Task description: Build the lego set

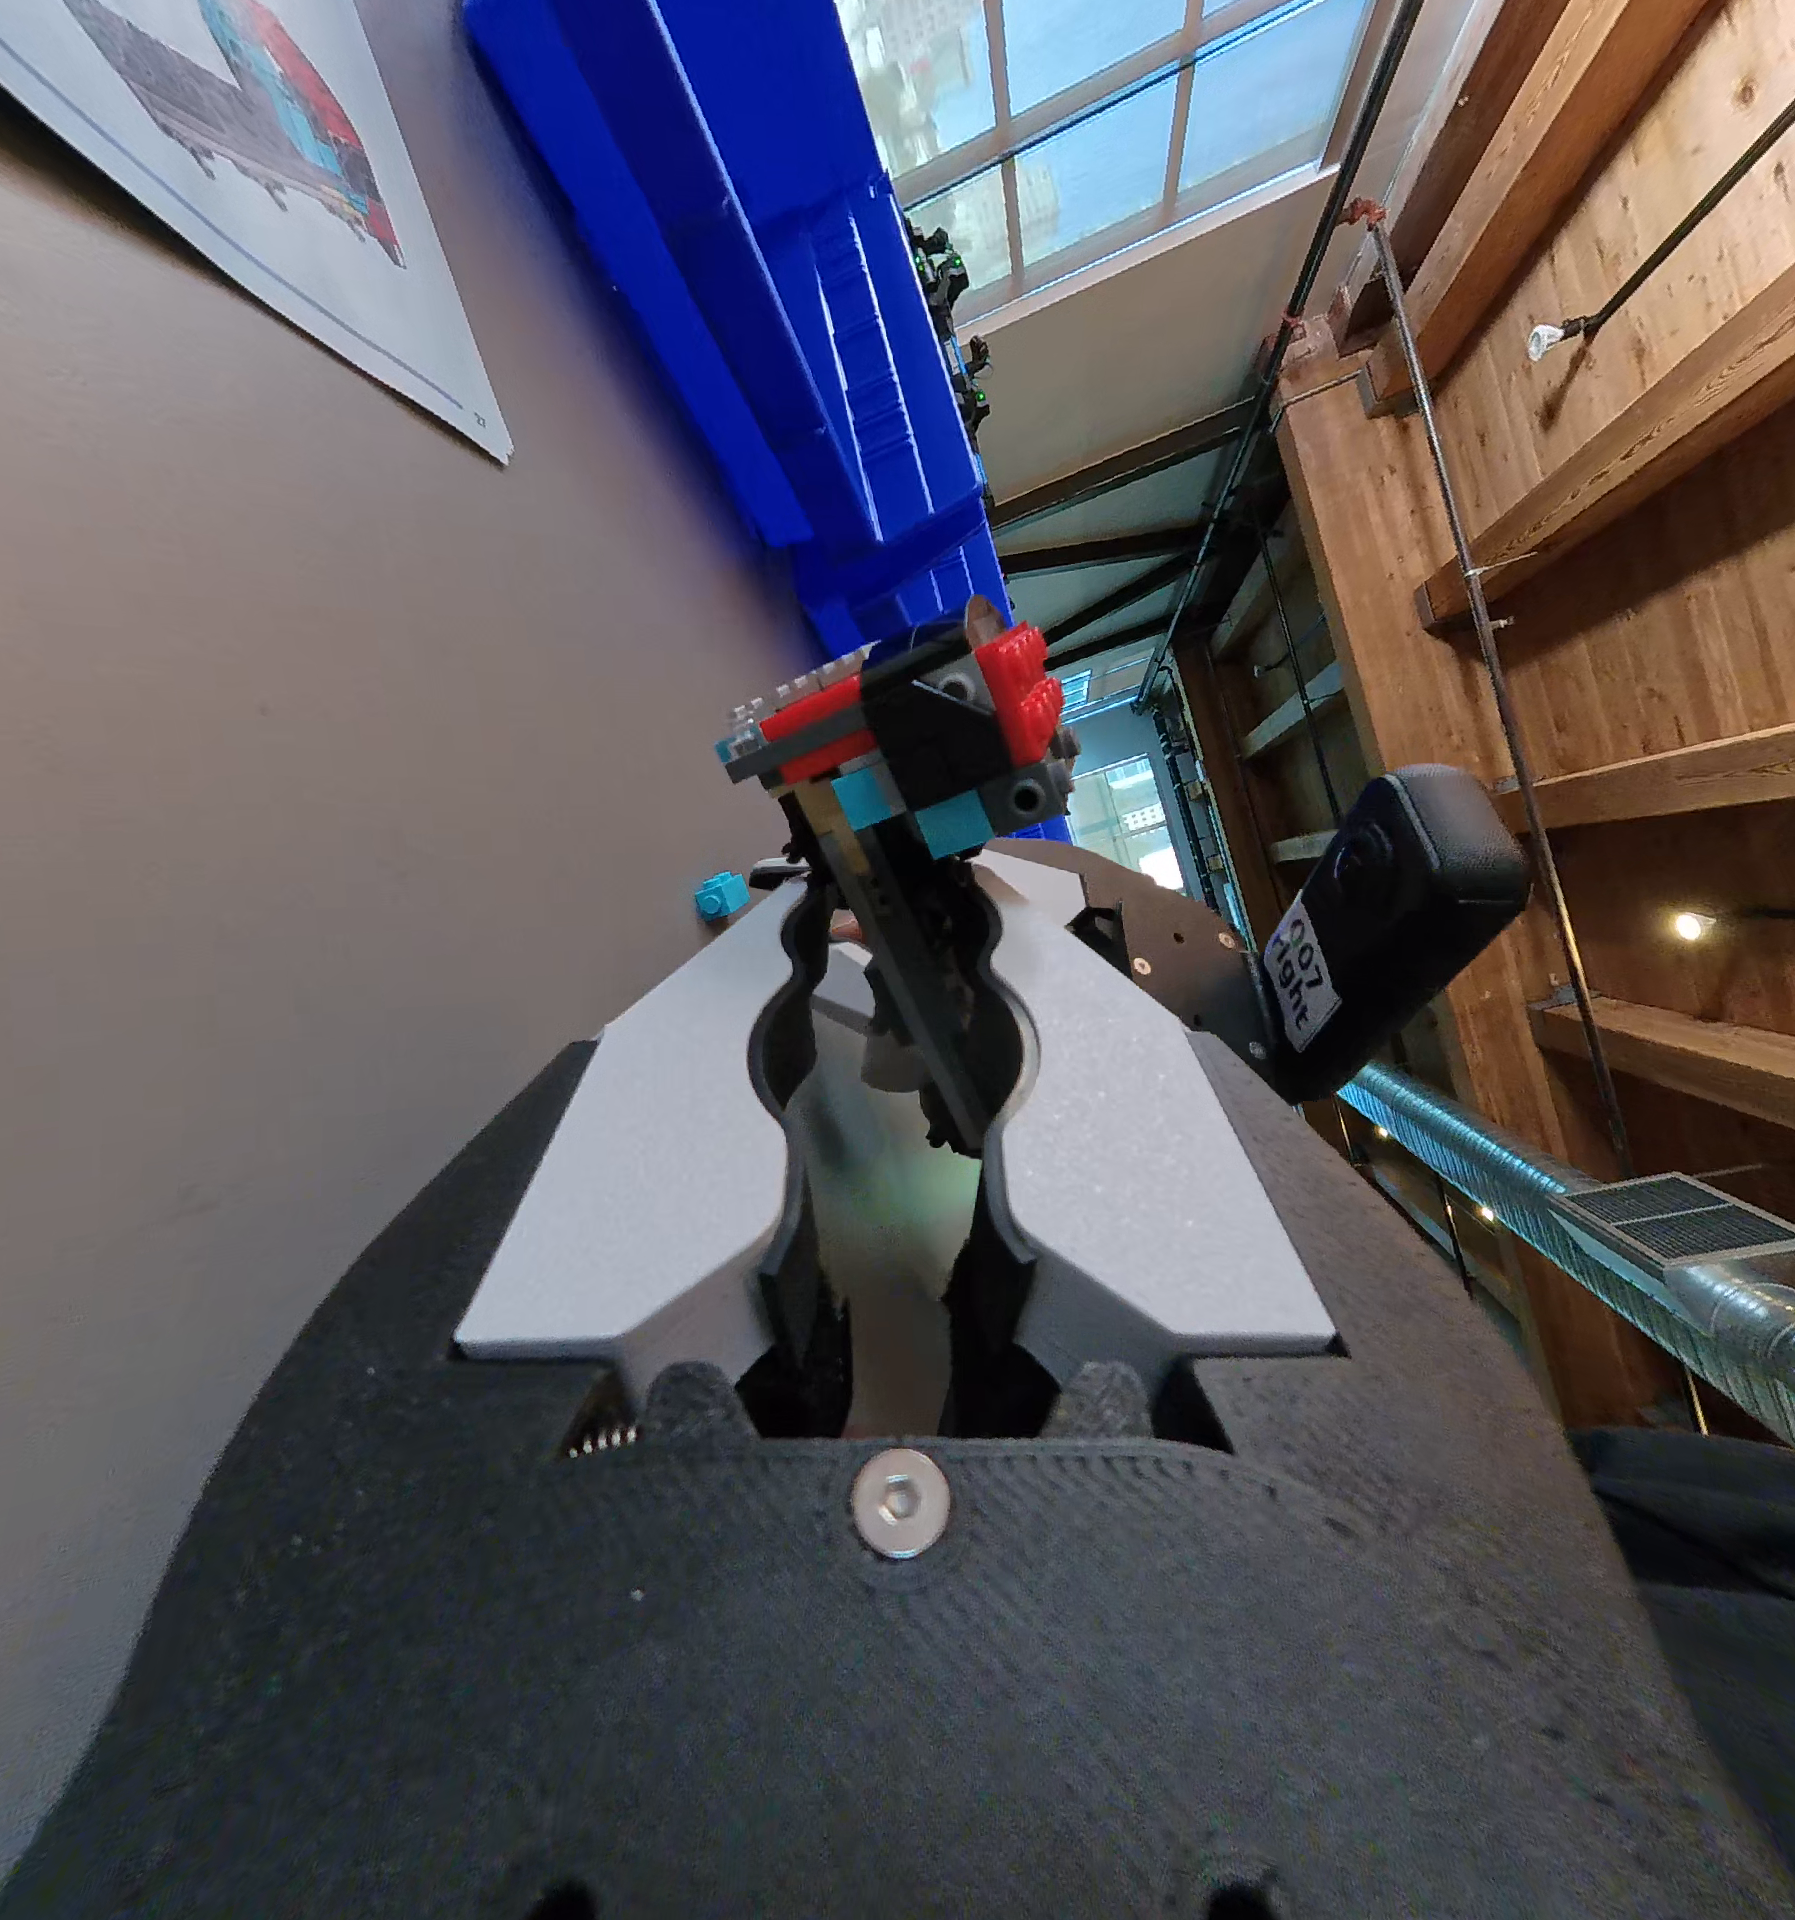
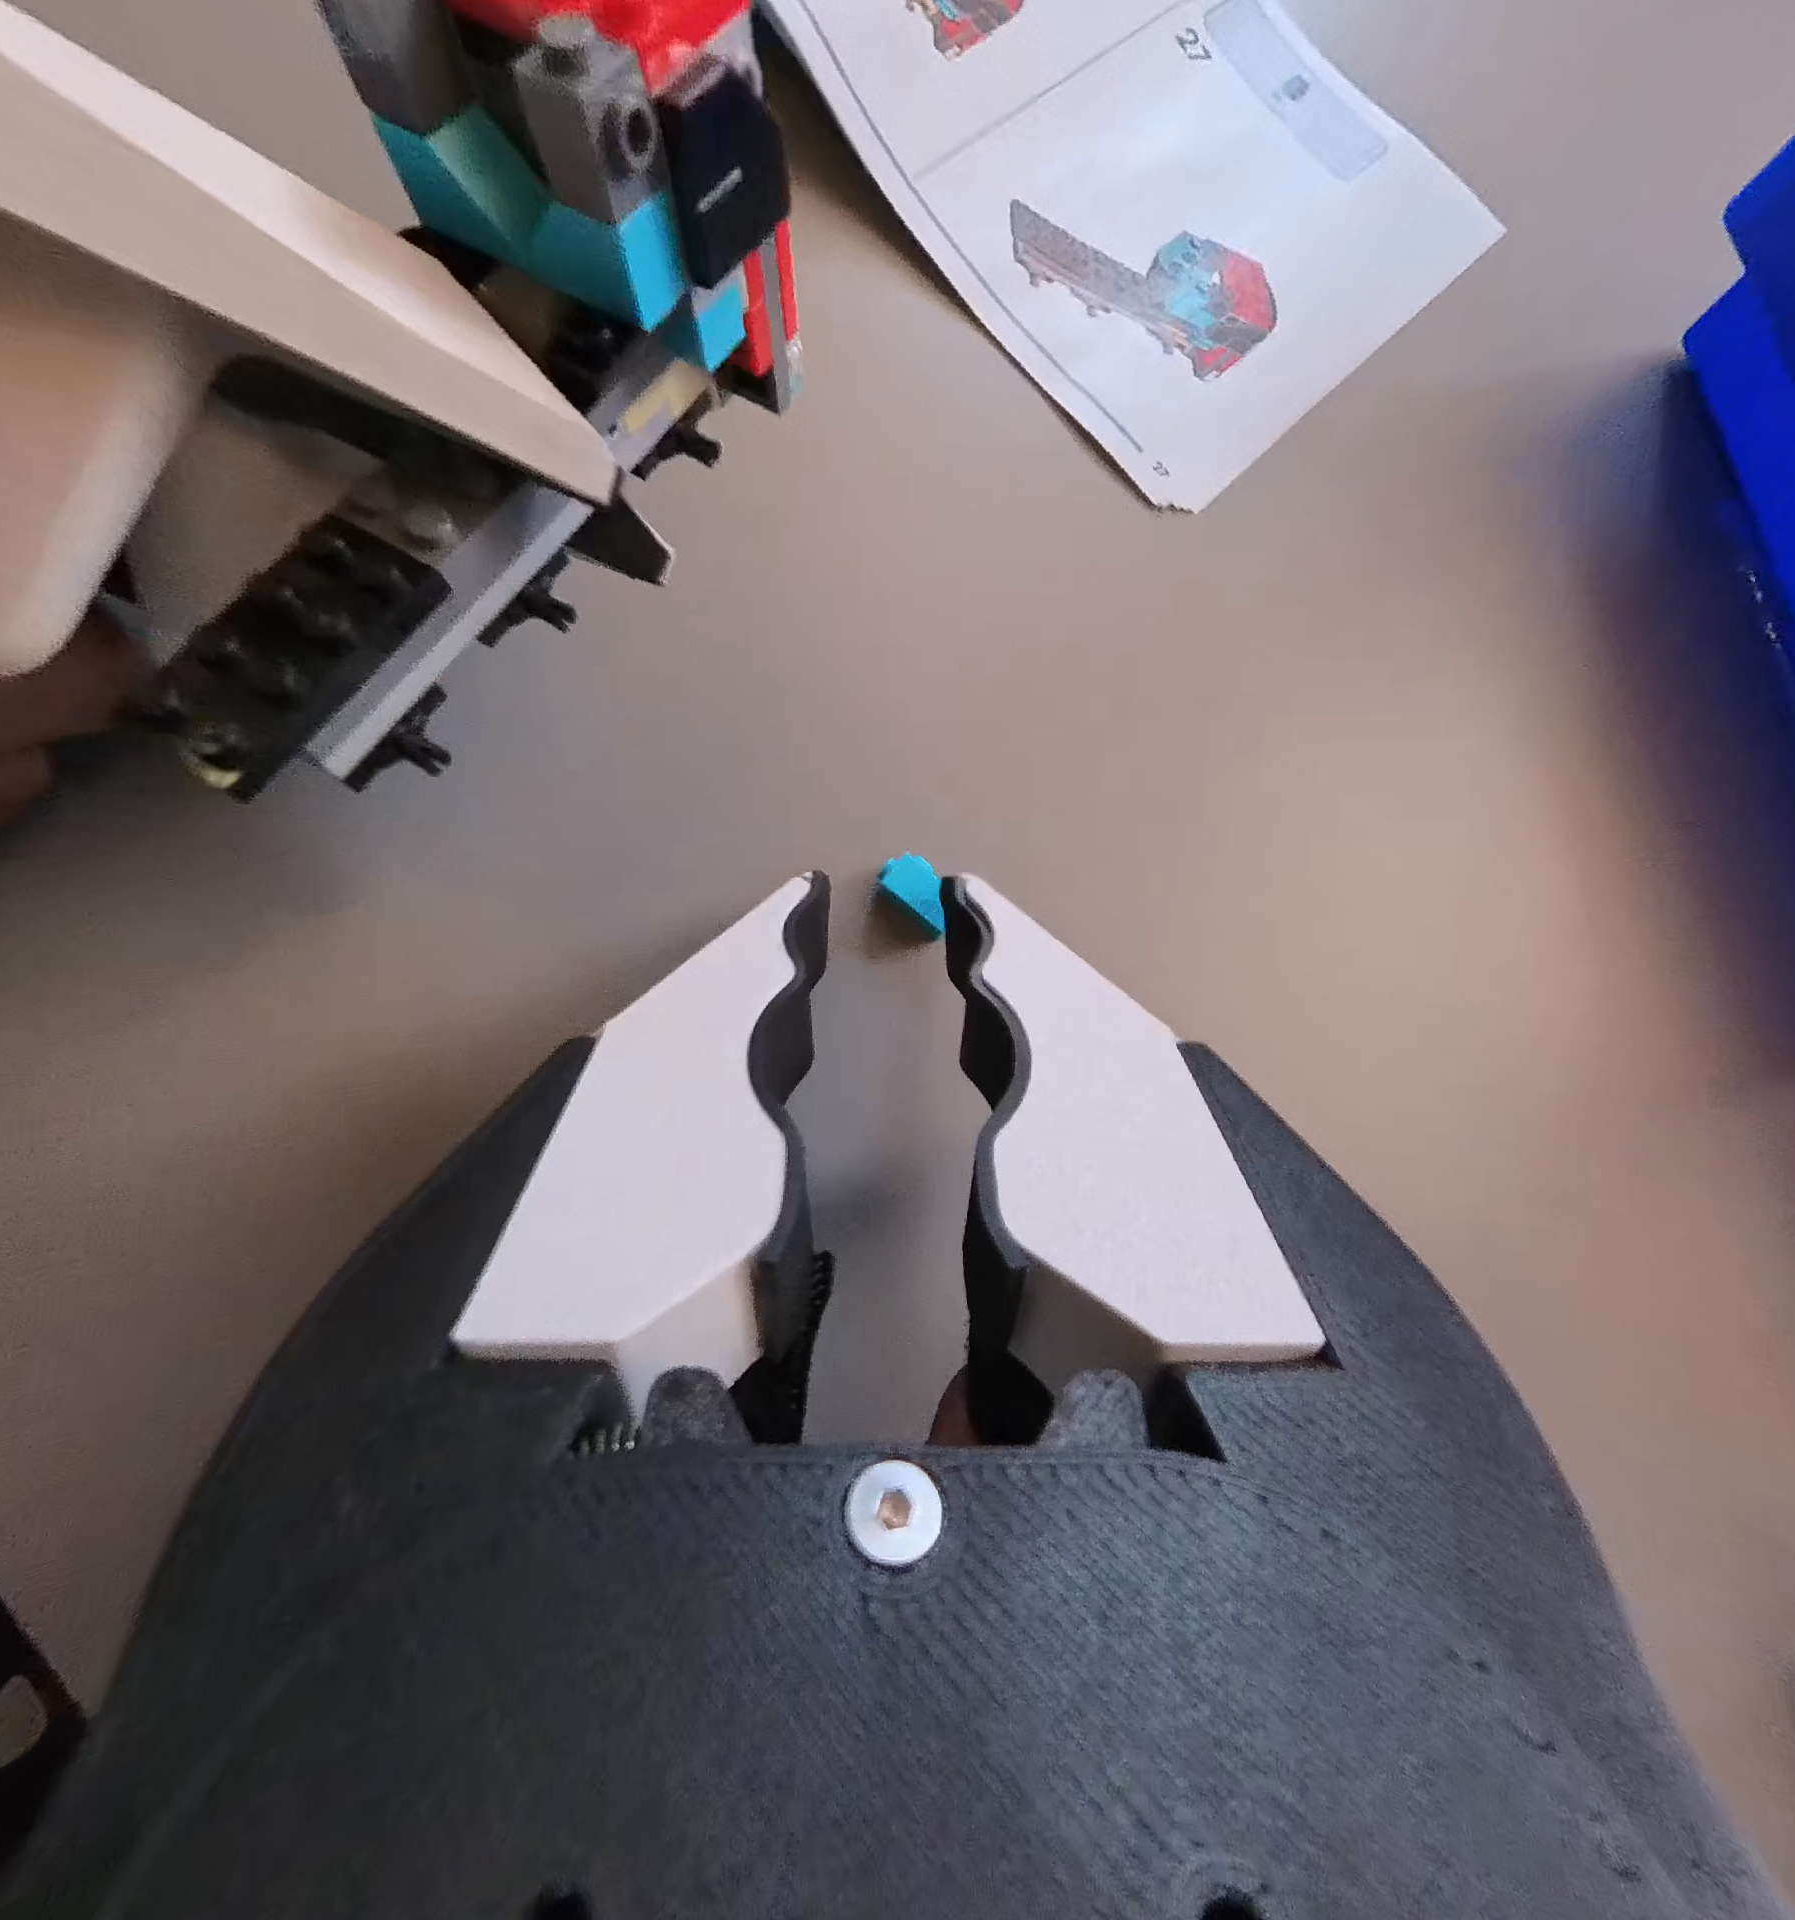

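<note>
On the left, the left tongs (image 1: 898, 997) are clamping the long dark chassis of the half-built lego model (image 1: 903, 743), holding it up off the tabletop (image 2: 976, 665) with the red, teal and black cab end pointing away from them. The model is looking rigid but only press-fitted, so it is probably best gripped along the stiff grey base rail, not the stacked cab, which could pop apart under a squeeze.

Moving toward the middle, the right tongs (image 2: 885, 914) are standing open just above the tabletop, their tips bracketing a small teal brick (image 2: 912, 899) that is lying close against the right-hand tip. That brick is likely light, hard and slick; a grip across its flat sides seems safest, since a corner pinch could make it shoot out.

Further right, the instruction booklet (image 2: 1163, 239) is lying open, and the blue bin (image 2: 1786, 436) is bounding the far right edge. Bare tabletop between brick and booklet is leaving room for lifting toward the model.
</note>
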Motion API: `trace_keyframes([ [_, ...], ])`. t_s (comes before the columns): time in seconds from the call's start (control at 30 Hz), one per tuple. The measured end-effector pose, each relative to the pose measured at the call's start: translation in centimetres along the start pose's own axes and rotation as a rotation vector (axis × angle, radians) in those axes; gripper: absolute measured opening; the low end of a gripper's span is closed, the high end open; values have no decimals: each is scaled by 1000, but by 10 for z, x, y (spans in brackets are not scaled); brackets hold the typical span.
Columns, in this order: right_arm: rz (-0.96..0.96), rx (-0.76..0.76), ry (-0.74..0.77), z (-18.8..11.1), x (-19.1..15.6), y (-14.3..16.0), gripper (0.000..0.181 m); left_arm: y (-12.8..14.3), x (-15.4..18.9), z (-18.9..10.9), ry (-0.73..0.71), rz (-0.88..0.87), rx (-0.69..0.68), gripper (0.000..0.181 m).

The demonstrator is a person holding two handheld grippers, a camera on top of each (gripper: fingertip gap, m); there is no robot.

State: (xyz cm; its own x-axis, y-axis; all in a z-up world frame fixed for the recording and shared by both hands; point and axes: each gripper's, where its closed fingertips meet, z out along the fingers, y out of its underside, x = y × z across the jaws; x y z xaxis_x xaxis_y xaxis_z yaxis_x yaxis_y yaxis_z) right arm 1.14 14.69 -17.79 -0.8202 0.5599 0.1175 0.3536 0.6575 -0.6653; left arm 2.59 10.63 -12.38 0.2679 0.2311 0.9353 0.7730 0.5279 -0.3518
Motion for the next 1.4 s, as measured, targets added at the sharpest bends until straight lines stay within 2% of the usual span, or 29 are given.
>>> trace_keyframes([
  [0.57,32,33,89,2,9,2,22,0,1,-1,8,1,1,24],
  [1.4,94,47,63,4,13,8,28,0,3,-1,16,4,0,24],
])
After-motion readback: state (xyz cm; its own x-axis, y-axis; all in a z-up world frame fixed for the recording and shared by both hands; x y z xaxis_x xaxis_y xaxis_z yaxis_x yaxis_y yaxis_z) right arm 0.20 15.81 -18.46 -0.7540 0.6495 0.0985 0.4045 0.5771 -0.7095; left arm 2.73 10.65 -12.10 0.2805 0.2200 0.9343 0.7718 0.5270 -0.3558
